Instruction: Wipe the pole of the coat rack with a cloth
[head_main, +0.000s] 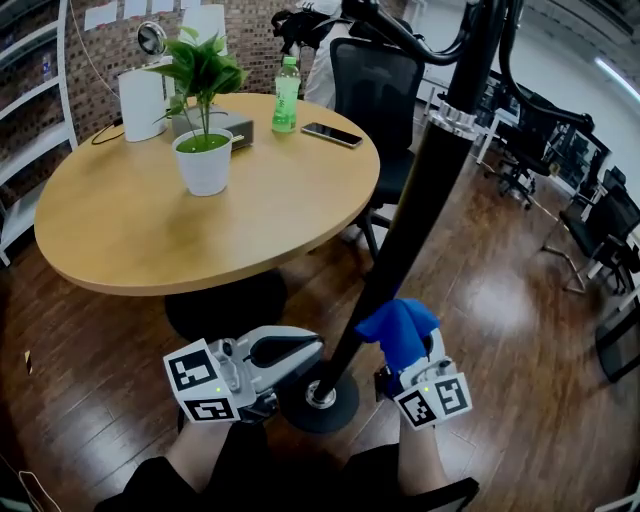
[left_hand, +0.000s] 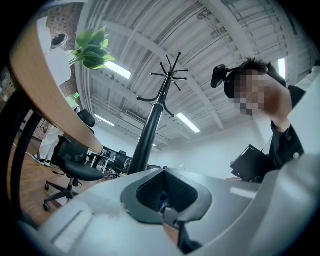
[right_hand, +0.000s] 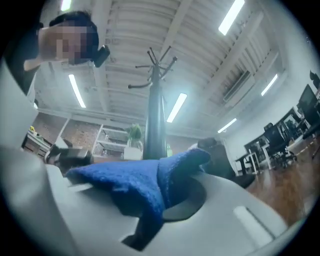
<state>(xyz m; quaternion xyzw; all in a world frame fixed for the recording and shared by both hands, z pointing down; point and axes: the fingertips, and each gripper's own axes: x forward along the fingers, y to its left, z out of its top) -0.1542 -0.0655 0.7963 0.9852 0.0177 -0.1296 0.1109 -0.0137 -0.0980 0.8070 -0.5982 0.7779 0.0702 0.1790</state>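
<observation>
**Both grippers low at the foot of the coat rack; cloth in the right**

- Person's forearms come up from the bottom edge of the head view, both tools held down near the floor and flanking the round base (head_main: 322, 400).
- Left gripper (head_main: 300, 350): lies roughly level, left of the base, tips pointing toward the pole's foot. Its own view shows the jaws pressed together with nothing between them (left_hand: 167, 202).
- Right gripper (head_main: 418, 372): just right of the pole, angled upward. Jaws pinch a blue cloth (head_main: 400, 328), which bunches up over the tool; in its own view the cloth (right_hand: 135, 185) drapes across both jaws.
- The cloth's left corner appears to meet the pole (head_main: 420, 190) low down, just above the base.
- The pole is black and slants up and right in the head view to a silver collar. Both gripper views look up it (left_hand: 150, 132) (right_hand: 156, 125) to the hooks.
- Behind: a round wooden table (head_main: 120, 220) with a potted plant (head_main: 203, 160), a green bottle (head_main: 287, 95) and a phone (head_main: 331, 134); an office chair (head_main: 375, 90) beyond.
</observation>
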